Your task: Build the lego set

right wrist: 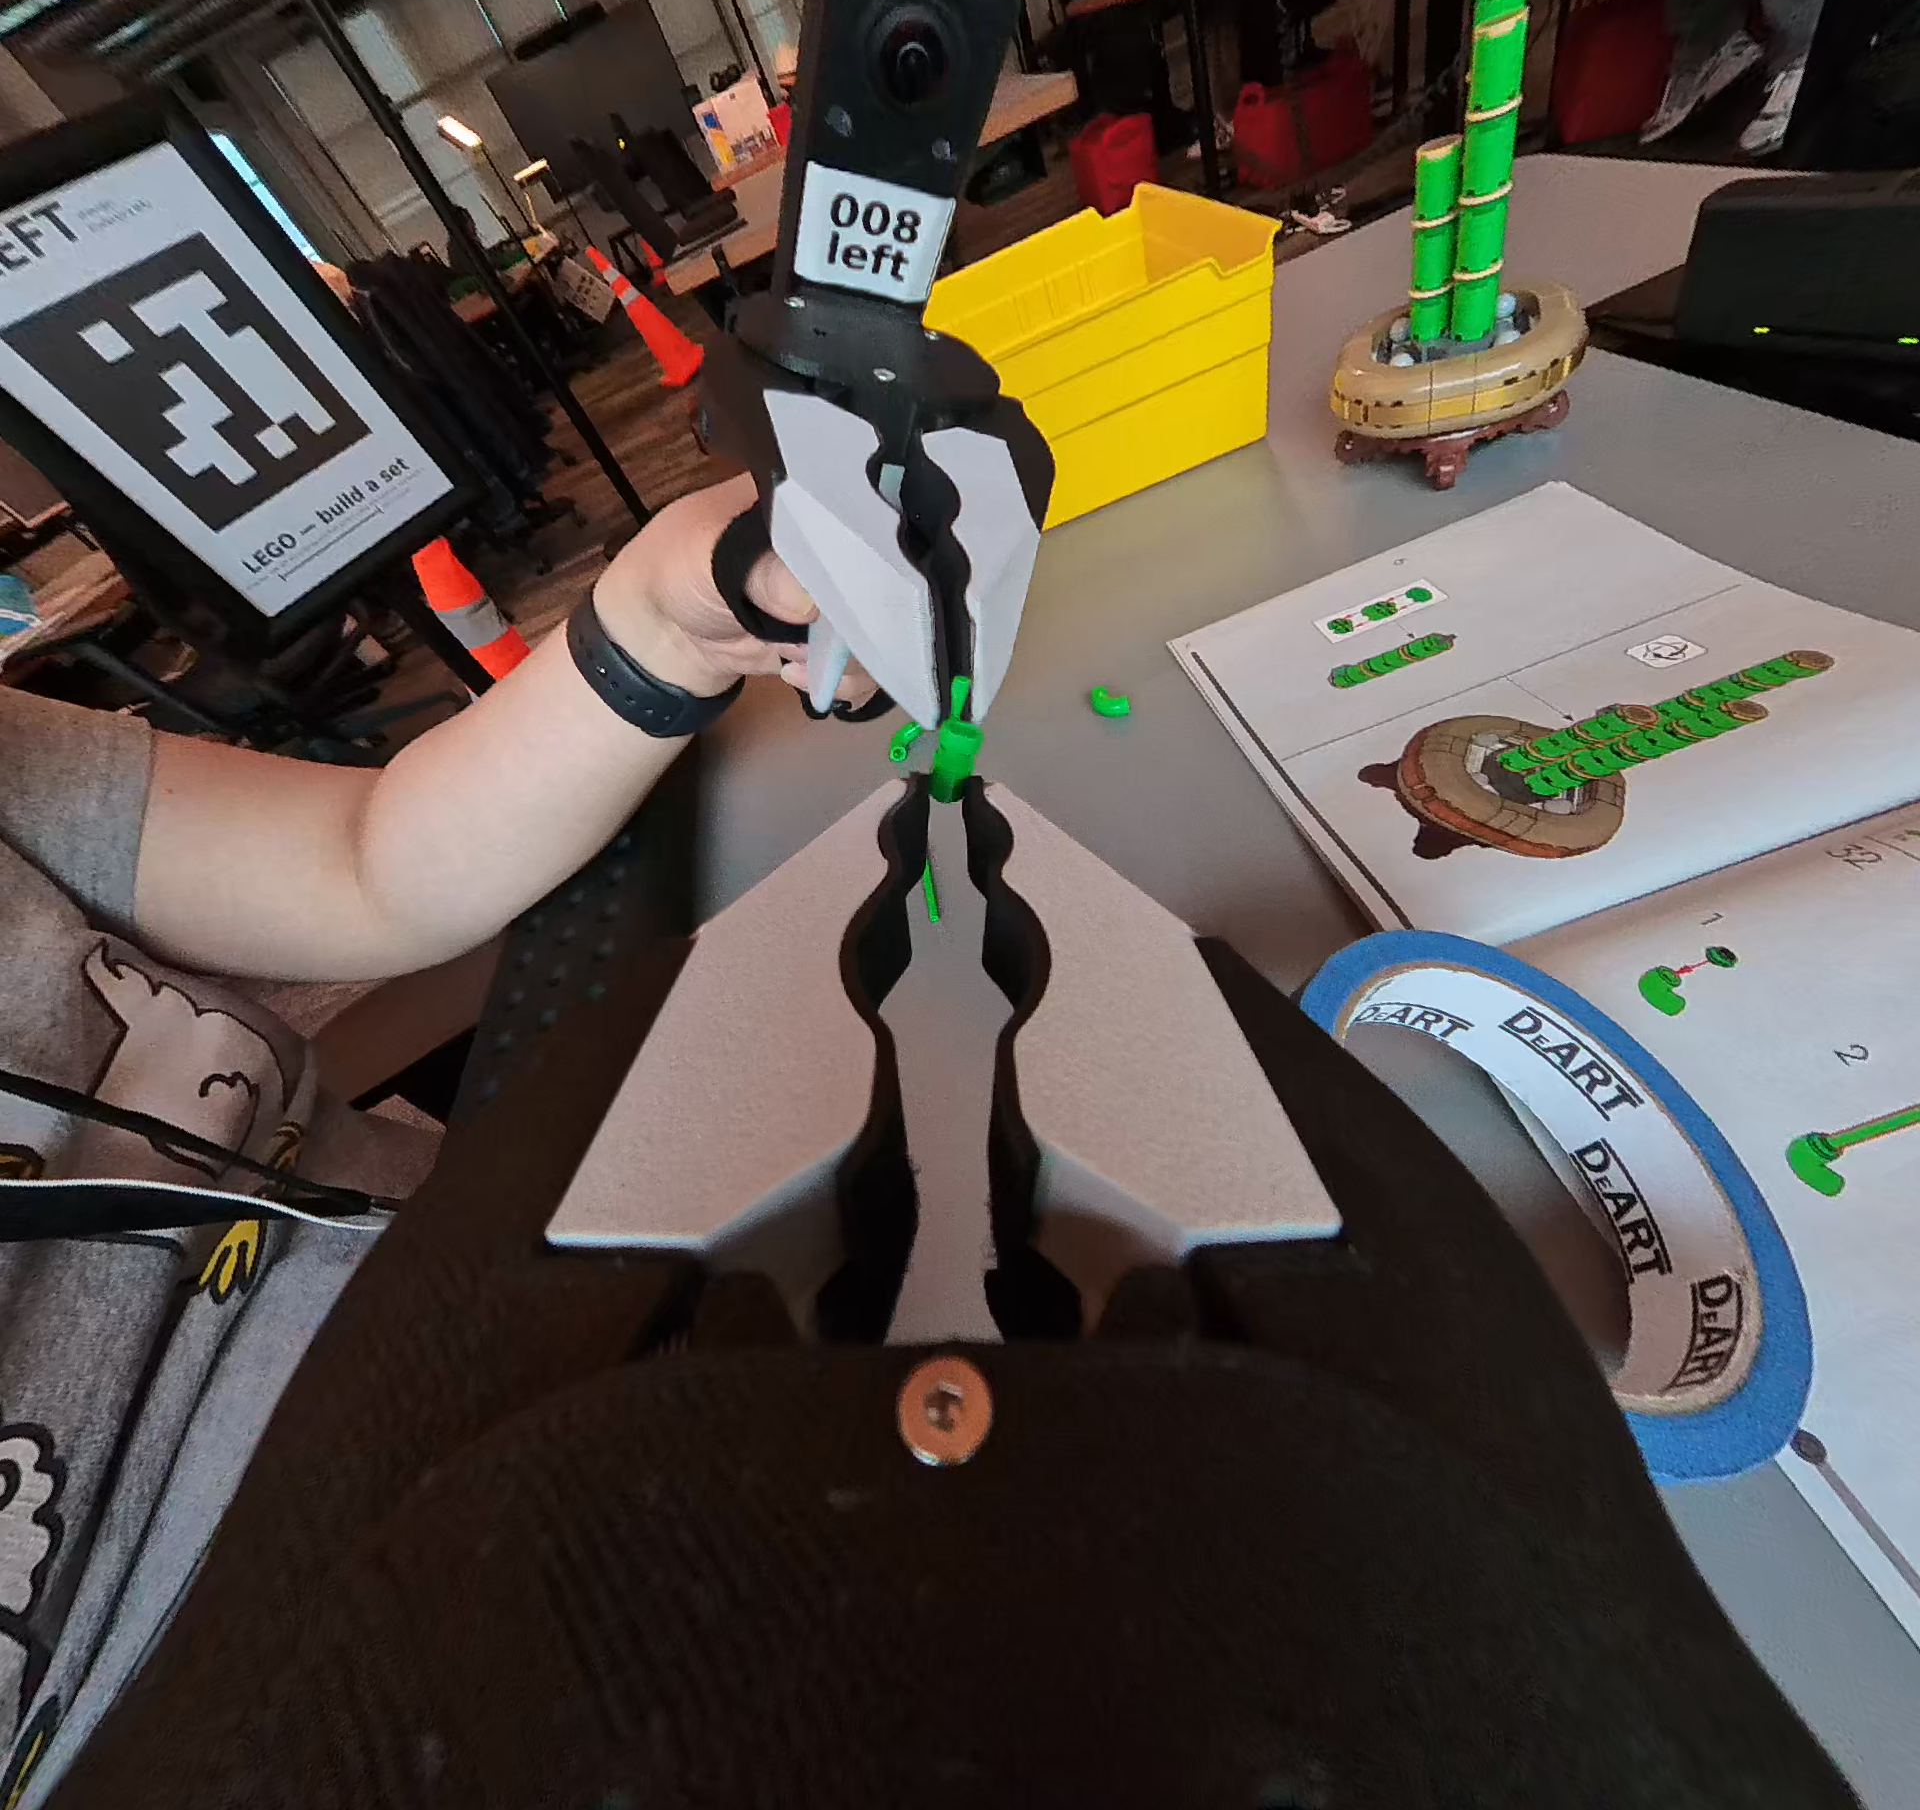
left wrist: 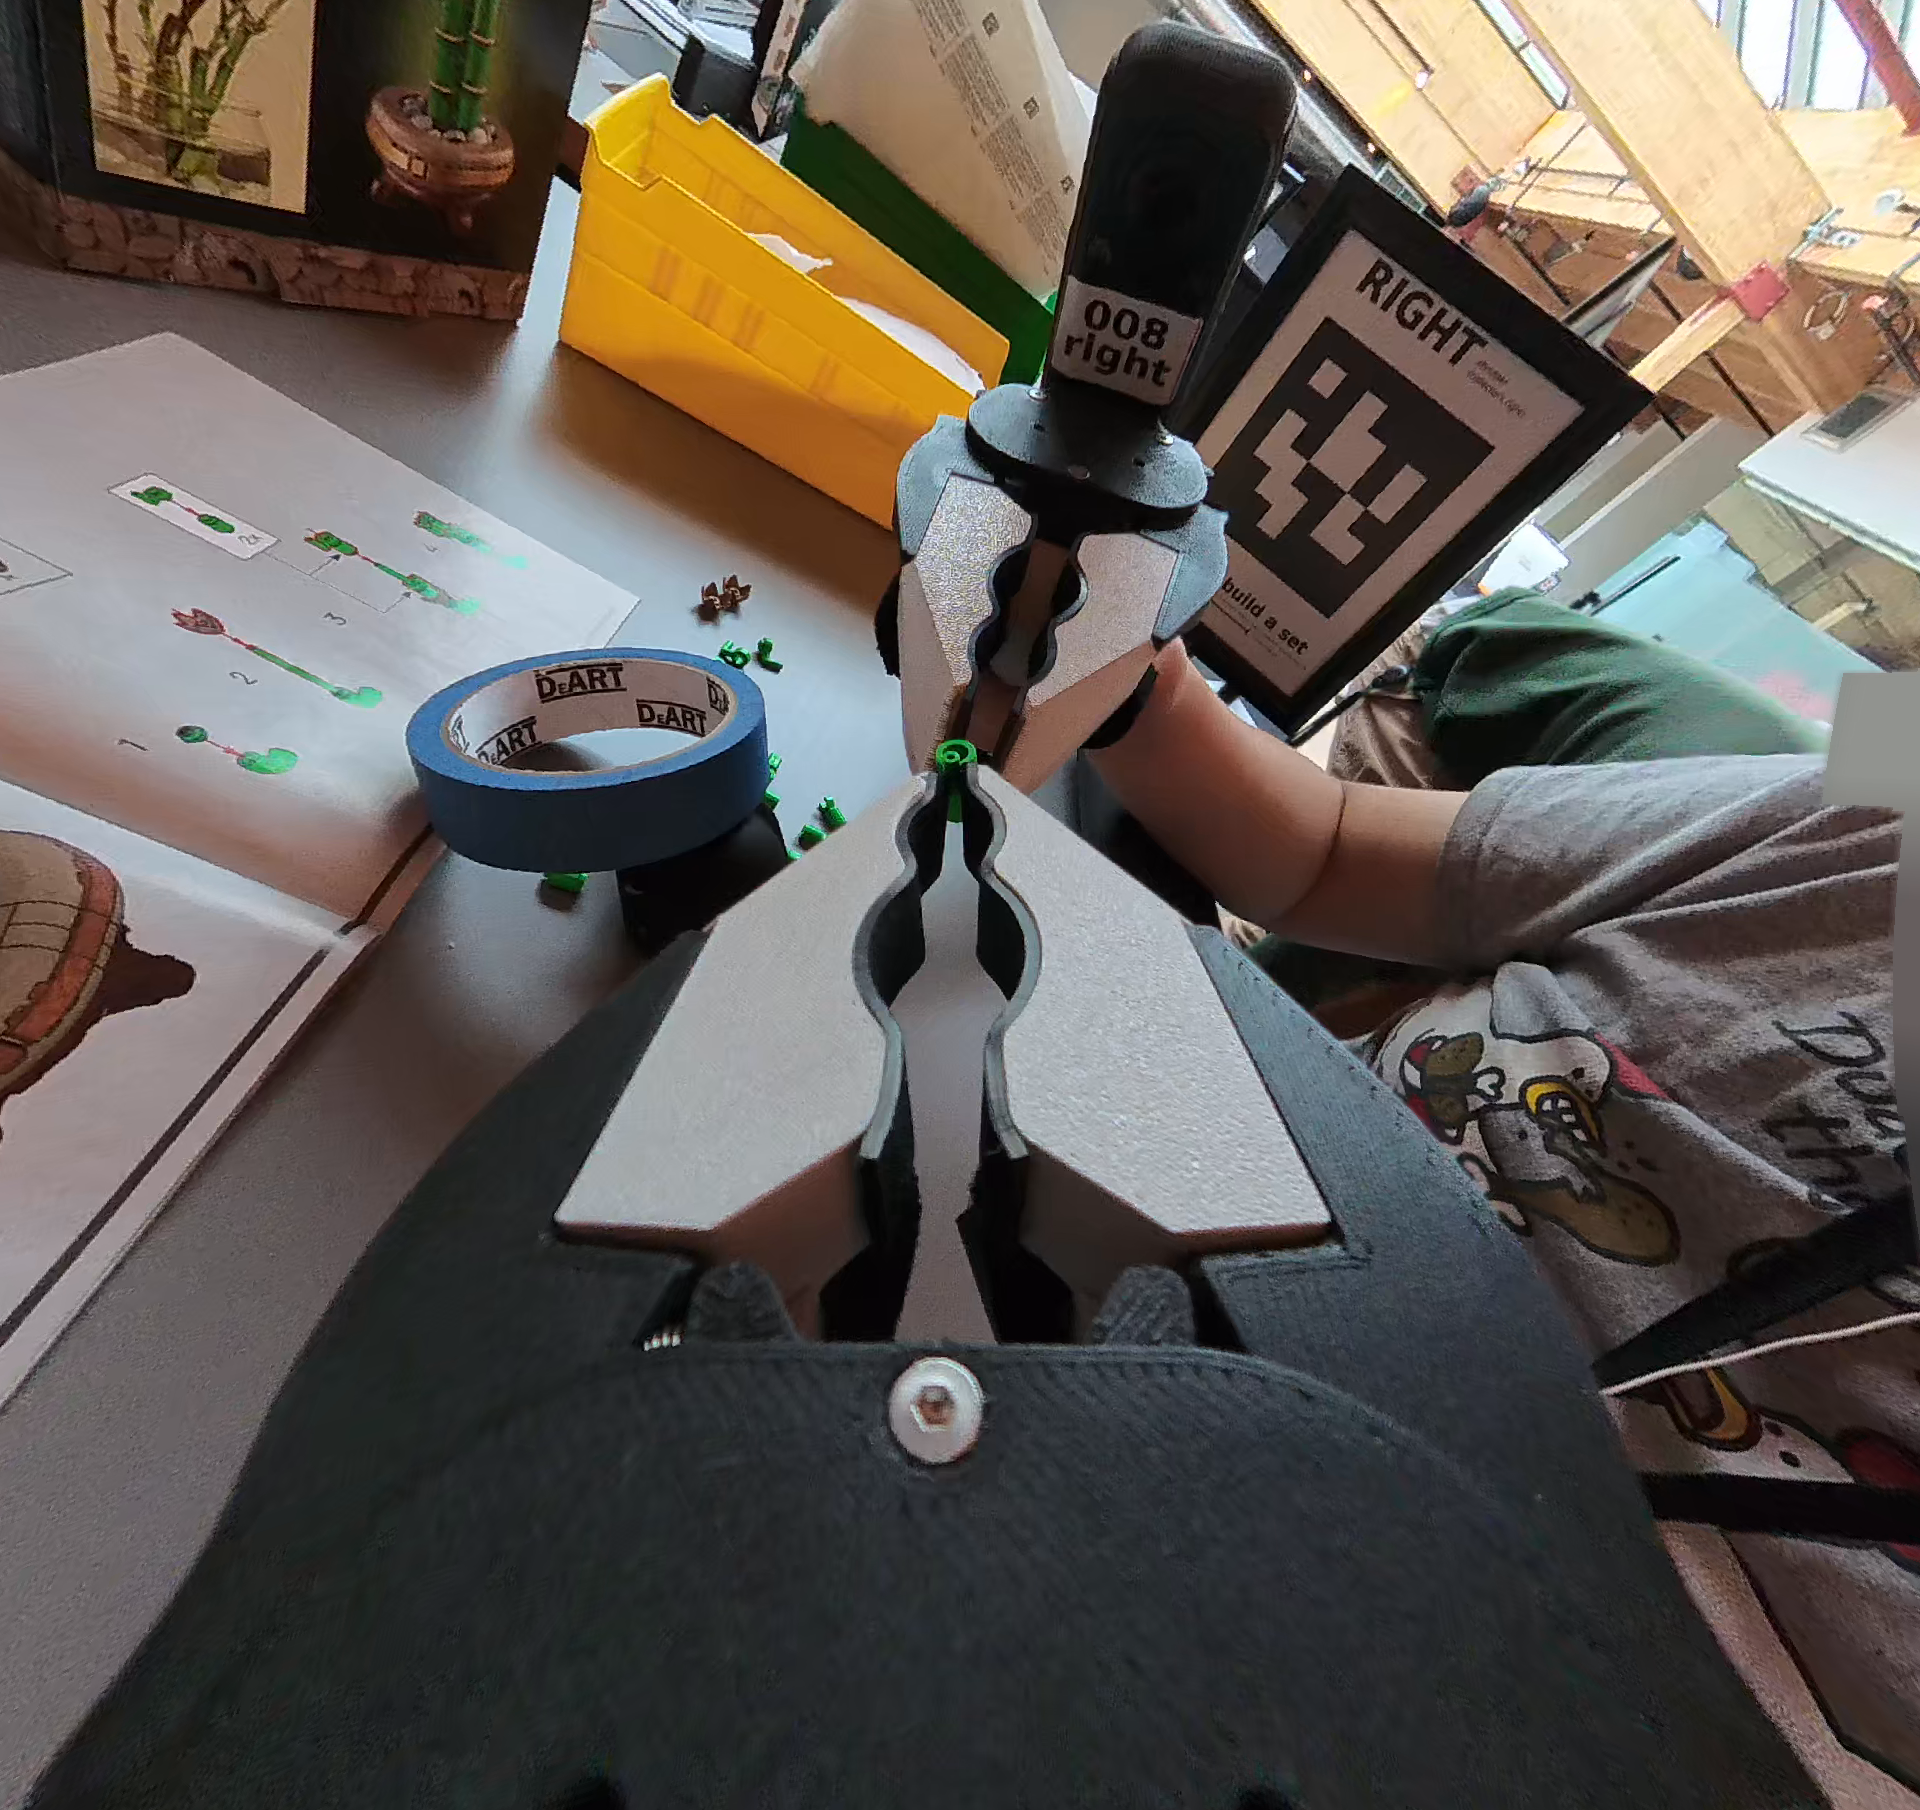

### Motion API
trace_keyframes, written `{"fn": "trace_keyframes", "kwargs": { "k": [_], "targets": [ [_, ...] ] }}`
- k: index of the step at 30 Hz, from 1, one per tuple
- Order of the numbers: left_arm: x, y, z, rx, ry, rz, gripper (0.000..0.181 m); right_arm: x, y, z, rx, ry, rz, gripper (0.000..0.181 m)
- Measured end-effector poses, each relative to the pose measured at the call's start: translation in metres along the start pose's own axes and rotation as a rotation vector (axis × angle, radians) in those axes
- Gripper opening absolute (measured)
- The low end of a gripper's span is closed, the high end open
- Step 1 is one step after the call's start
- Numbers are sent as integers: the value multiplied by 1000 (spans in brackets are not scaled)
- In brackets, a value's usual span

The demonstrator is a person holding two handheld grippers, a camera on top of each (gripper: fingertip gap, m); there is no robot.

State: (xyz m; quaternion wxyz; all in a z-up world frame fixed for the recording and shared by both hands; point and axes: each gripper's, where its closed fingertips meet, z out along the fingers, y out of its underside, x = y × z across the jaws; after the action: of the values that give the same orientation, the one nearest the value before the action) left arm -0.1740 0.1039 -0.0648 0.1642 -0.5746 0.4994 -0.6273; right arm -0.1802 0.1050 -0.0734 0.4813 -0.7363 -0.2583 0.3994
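Observation:
Both grippers are raised above the grey table (right wrist: 1195, 804) and meet tip to tip. My left gripper (left wrist: 951, 786) is shut on a small green lego piece (left wrist: 954, 758). It also shows in the right wrist view (right wrist: 961, 706), held by a hand. My right gripper (right wrist: 940, 796) is shut on a thin green stem piece (right wrist: 954, 752), whose rod runs back between the jaws. It faces me in the left wrist view (left wrist: 971, 737). The two green pieces touch between the tips. A small green curl (right wrist: 902, 740) sticks out to the side.
A bamboo model in a tan pot (right wrist: 1460, 378) stands at the back. The open instruction booklet (right wrist: 1558, 721) lies under a blue tape roll (right wrist: 1558, 1189). There is also a yellow bin (left wrist: 758, 306), loose green pieces (left wrist: 821, 815), brown pieces (left wrist: 724, 597), the set box (left wrist: 260, 98) and a sign board (left wrist: 1382, 441). Both grippers' tips are close together, under 4 cm apart. Both grippers' tips are roughly 15 cm from the blue tape roll (right wrist: 1558, 1189).

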Motion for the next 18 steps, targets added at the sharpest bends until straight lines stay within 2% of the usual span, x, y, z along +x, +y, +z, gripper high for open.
{"fn": "trace_keyframes", "kwargs": {
  "k": [9,18],
  "targets": [
    [-4,14,0,-90,-30,3,0,1,13,4,-86,20,-50,4],
    [-15,35,3,-207,-71,-25,1,6,35,9,-237,82,-137,4]
  ]
}}
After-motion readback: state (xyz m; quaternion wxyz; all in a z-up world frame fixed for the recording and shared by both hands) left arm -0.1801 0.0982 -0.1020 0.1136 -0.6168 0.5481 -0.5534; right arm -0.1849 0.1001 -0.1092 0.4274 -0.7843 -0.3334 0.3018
